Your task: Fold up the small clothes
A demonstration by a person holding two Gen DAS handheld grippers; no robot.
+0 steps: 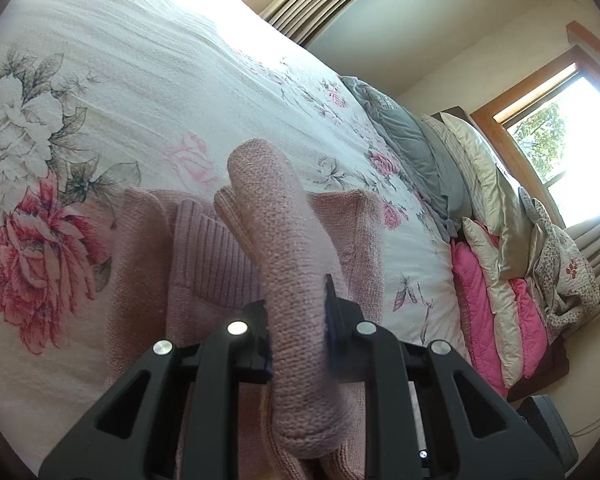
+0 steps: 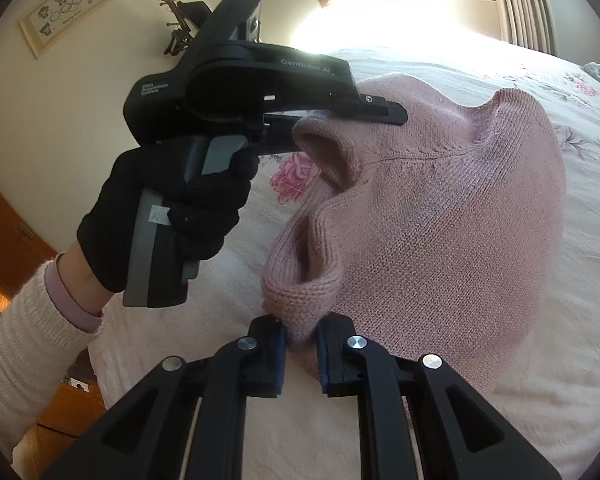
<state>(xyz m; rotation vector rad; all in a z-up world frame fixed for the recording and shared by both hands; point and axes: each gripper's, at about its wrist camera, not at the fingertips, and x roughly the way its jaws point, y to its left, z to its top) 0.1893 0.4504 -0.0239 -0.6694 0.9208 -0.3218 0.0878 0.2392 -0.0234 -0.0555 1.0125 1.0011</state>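
A: Pink knit sweater (image 2: 440, 216): where is it?
B: Lifted above the floral bedspread (image 2: 500, 420), with part lying on the bed at 9 o'clock in the left wrist view.
A: The tongs?
B: Left gripper (image 1: 298, 320) is clamped on a rolled edge; right gripper (image 2: 302, 354) pinches a fold. A black-gloved hand (image 2: 172, 216) holds the left one.
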